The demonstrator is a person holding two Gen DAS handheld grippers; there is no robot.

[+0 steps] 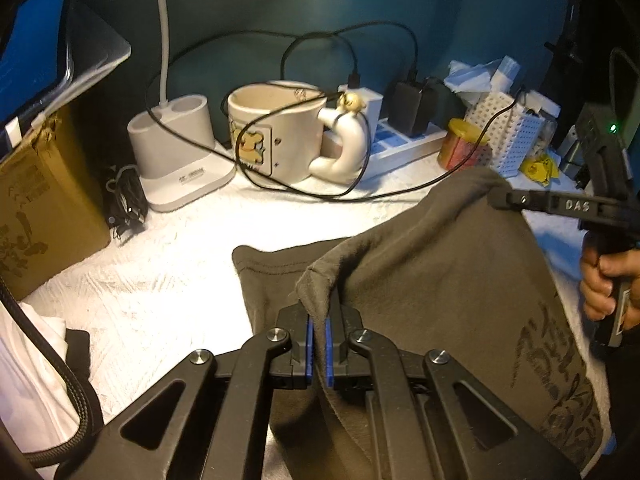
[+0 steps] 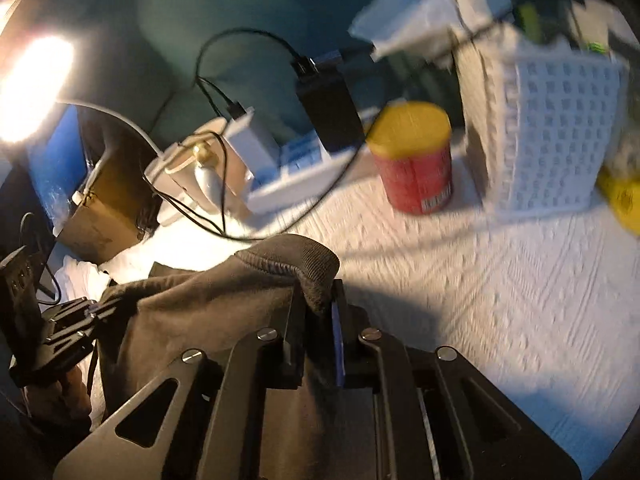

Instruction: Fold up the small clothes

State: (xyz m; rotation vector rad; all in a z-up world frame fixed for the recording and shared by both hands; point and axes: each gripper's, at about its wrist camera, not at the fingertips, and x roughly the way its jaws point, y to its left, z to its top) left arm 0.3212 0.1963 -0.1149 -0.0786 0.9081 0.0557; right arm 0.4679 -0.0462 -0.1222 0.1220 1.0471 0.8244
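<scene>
standing empty: mug (image 1: pixel 272 136) by white basket (image 1: pixel 508 136)

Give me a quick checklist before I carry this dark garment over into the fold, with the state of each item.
1. Left gripper clamped on the garment: ok, cloth sits pinched between the blue pads.
2. Right gripper clamped on the ribbed hem: ok, fingers closed on it.
3. Cloth lifted between the two grips: ok, it hangs between them, though loosely.
4. Landing area on the white towel: ok, bare in front of the garment.
5. Black cable clear of the cloth: cannot tell, it lies close behind the raised edge.
6. Mug and red can out of the path: ok, both stand further back.
</scene>
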